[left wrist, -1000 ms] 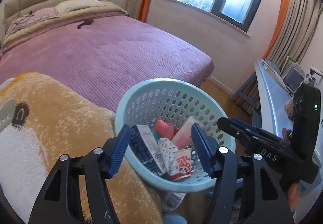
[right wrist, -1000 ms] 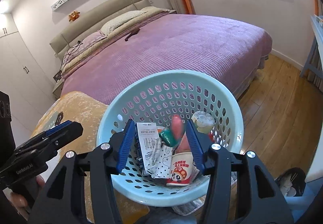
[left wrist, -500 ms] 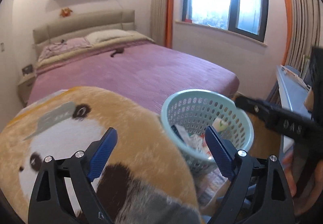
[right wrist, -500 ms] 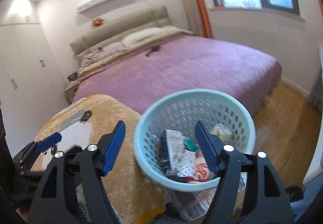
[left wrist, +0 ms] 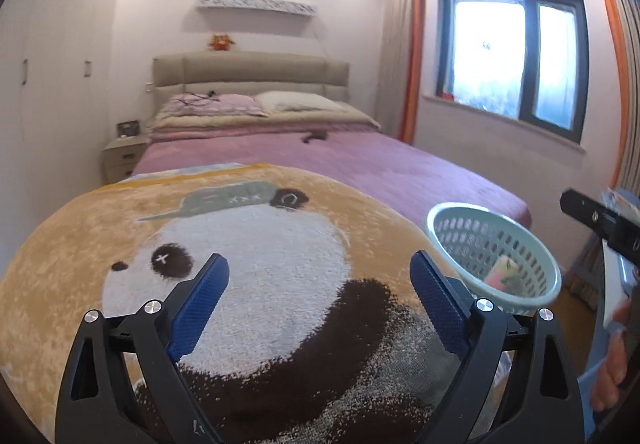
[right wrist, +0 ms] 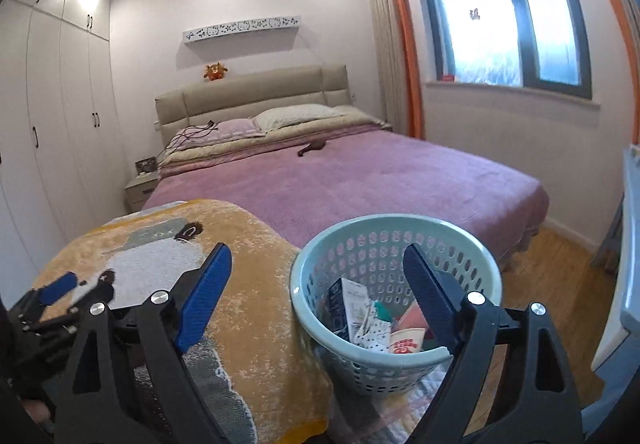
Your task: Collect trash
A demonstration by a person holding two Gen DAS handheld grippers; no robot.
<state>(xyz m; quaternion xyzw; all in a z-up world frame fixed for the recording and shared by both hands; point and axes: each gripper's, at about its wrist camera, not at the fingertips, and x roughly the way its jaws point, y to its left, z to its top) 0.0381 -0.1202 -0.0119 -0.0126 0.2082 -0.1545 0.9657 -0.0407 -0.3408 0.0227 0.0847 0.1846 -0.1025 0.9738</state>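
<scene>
You are holding both grippers empty, the left gripper and right gripper jaws opening. The trash-filled basket is sitting near right, beside the blanket. You are likely searching for more trash next.

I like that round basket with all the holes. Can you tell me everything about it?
The pale blue round plastic basket has a smooth thick rim and walls full of oval holes. It stands upright on the floor beside the orange panda blanket, at the foot of the purple bed. Inside lie cartons, wrappers and a paper cup.
</scene>
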